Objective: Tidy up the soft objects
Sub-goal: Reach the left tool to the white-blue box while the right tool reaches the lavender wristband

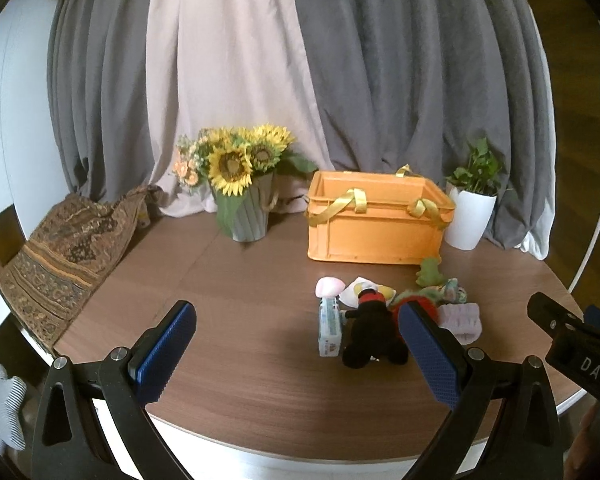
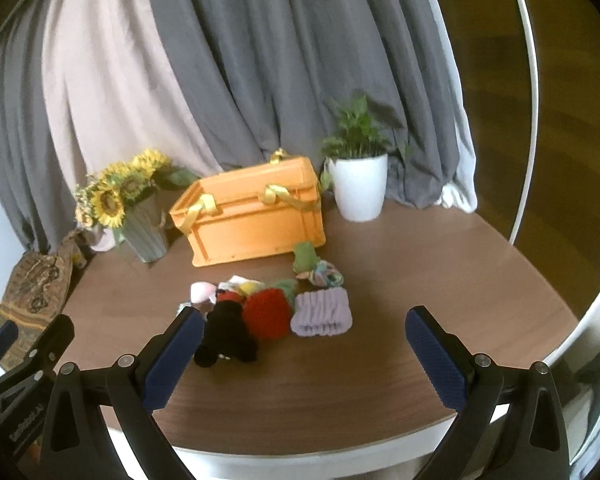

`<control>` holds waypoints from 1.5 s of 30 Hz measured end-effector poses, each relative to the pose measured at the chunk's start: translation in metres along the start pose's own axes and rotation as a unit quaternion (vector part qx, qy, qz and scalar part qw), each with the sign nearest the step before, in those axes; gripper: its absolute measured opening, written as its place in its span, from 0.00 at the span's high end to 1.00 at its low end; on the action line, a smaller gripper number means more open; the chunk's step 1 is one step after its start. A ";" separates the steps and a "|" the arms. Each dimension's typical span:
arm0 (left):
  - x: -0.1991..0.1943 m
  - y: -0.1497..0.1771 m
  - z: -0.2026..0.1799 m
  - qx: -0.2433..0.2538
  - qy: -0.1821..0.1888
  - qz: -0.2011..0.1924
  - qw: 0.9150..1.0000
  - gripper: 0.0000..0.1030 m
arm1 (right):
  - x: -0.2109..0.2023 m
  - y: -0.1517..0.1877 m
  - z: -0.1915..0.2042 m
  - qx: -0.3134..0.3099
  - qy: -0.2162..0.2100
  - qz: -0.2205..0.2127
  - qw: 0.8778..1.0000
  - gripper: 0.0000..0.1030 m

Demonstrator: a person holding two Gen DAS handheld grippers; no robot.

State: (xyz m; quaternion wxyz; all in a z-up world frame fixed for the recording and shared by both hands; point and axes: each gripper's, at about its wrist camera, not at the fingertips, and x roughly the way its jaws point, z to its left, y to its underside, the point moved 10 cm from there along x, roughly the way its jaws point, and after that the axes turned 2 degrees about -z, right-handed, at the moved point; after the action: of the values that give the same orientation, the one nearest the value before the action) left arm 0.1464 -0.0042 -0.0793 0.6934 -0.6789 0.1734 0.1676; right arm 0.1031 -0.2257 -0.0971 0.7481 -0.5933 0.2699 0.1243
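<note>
Brown wood-grain covers the round table (image 1: 240,360), backed by grey and pale curtains (image 1: 340,80). An orange crate (image 1: 376,228) with yellow ribbon handles stands toward the back, between a vase of sunflowers (image 1: 240,184) and a white potted plant (image 1: 470,212). A patterned brown cloth (image 1: 68,248) drapes the table's left edge. In front of the crate lies the heap of soft objects: a black plush toy (image 2: 226,336), a red knitted piece (image 2: 268,314), a lilac knitted band (image 2: 320,312), a green plush (image 2: 305,258) and a pink-capped tube (image 1: 329,320). The left gripper (image 1: 300,356) and right gripper (image 2: 306,360) hover near the heap, fingers spread wide, holding nothing.
</note>
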 end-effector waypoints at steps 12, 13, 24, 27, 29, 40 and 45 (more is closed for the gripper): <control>0.076 0.008 -0.003 0.008 0.038 0.038 0.999 0.03 | 0.063 0.008 0.007 0.020 0.032 0.031 0.999 0.03; 0.083 0.010 -0.004 0.012 0.041 0.040 0.998 0.03 | 0.067 0.008 0.006 0.023 0.036 0.032 0.999 0.03; 0.131 0.031 -0.022 0.026 0.051 0.078 0.995 0.08 | 0.108 0.016 -0.009 0.034 0.070 0.046 0.996 0.06; 0.139 0.037 -0.029 0.017 0.034 0.084 0.996 0.11 | 0.125 0.018 -0.015 0.028 0.056 0.057 0.996 0.09; 0.145 0.041 -0.032 0.014 0.027 0.092 0.995 0.14 | 0.135 0.019 -0.022 0.024 0.049 0.071 0.996 0.11; 0.177 0.070 -0.042 0.012 -0.006 0.130 0.991 0.29 | 0.184 0.039 -0.045 0.045 0.036 0.112 0.992 0.22; 0.188 0.081 -0.046 0.012 -0.002 0.151 0.988 0.40 | 0.201 0.050 -0.049 0.056 0.033 0.132 0.989 0.27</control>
State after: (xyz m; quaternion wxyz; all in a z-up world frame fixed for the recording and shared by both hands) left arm 0.2739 -0.0491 -0.2395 0.6689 -0.6362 0.2742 0.2698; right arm 0.2300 -0.2865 -0.2565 0.7479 -0.5132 0.3774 0.1868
